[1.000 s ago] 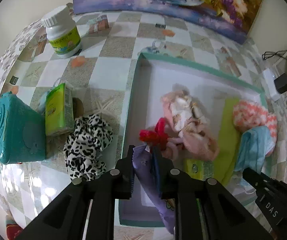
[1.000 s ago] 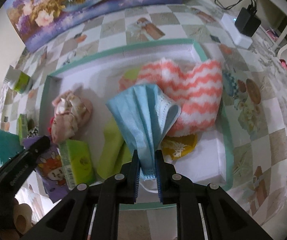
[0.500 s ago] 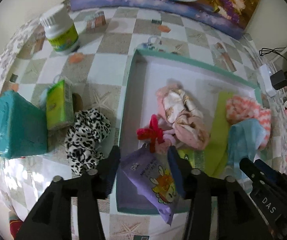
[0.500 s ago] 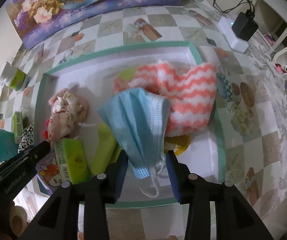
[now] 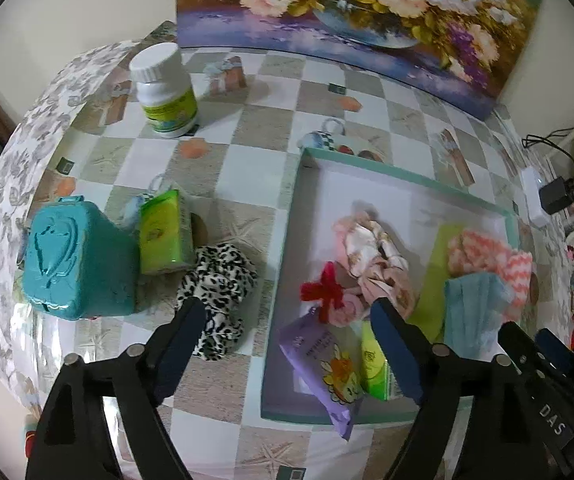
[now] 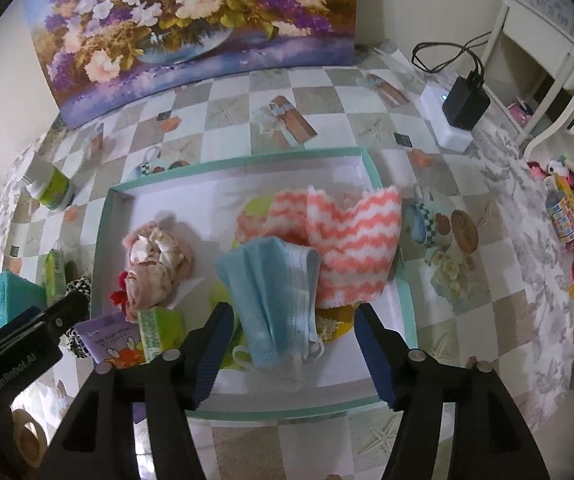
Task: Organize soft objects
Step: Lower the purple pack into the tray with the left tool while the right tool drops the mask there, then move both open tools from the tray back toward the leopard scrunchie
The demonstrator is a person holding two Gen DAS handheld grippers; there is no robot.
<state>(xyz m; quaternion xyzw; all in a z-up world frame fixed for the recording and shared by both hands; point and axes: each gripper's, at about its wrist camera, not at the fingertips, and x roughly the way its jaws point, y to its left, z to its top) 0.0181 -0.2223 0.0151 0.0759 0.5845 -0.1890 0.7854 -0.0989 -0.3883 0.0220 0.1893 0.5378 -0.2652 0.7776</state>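
Note:
A shallow teal-rimmed tray [image 5: 367, 160] [image 6: 247, 160] holds the soft things. My left gripper [image 5: 287, 318] hovers over its near left corner with its jaws opening. The purple tissue pack [image 5: 319, 364] lies free in the tray below them, next to a green pack [image 5: 373, 364], a red bow [image 5: 325, 292] and a pink cloth [image 5: 375, 256]. My right gripper [image 6: 293, 320] is also opening above the tray. The blue face mask [image 6: 275, 288] lies loose between its fingers, untouched, resting against the coral chevron cloth [image 6: 351, 240]. A leopard scrunchie [image 5: 215, 284] lies on the table left of the tray.
Left of the tray stand a teal box [image 5: 75, 264], a green tissue pack [image 5: 163, 236] and a white bottle [image 5: 165, 92]. A flower painting [image 6: 191, 20] leans at the back. A white power strip with a black adapter [image 6: 465, 100] sits at the far right.
Both grippers spread their jaws and rose. The left one let go of the purple pack and the right one let go of the blue mask; both things now lie in the tray.

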